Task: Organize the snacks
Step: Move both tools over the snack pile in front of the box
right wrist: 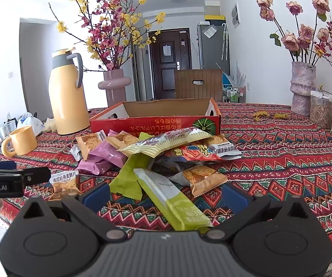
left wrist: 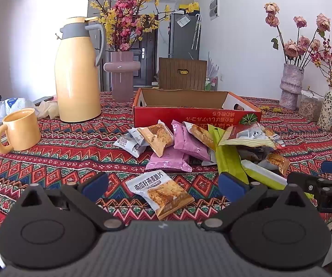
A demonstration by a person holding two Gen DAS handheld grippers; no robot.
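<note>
In the left wrist view, the left tool (left wrist: 163, 185) hangs low over the table (left wrist: 50, 157) with its blue pads spread wide and nothing between them but a single oat-crisp packet (left wrist: 163, 194), which lies flat on the patterned cloth at lower centre, apart from the rest. That packet looks light and crinkly, a slick film pillow around brittle contents, so a hold across its flat middle or on a crimped end seam would likely serve better than a hard squeeze. Above it, mid-frame, the snack pile (left wrist: 203, 145) sprawls in front of the red cardboard box (left wrist: 196, 115), whose open top looks empty and roomy. A yellow mug (left wrist: 19, 130) and a tall yellow thermos (left wrist: 78, 73) stand at the left, well apart from the pile, and the route from packet to box seems free. In the right wrist view, the right tool (right wrist: 166, 199) is likewise open and holds nothing, its fingers bracketing a long green bar wrapper (right wrist: 173, 203) at lower centre, which runs lengthwise between them. The bar is probably stiffer than the pillow packs and best pinched across its narrow width. The left tool shows at the left edge of this frame, near the lone packet, so the two could crowd each other. The vases (right wrist: 302, 87) at the right stand far from the work.
</note>
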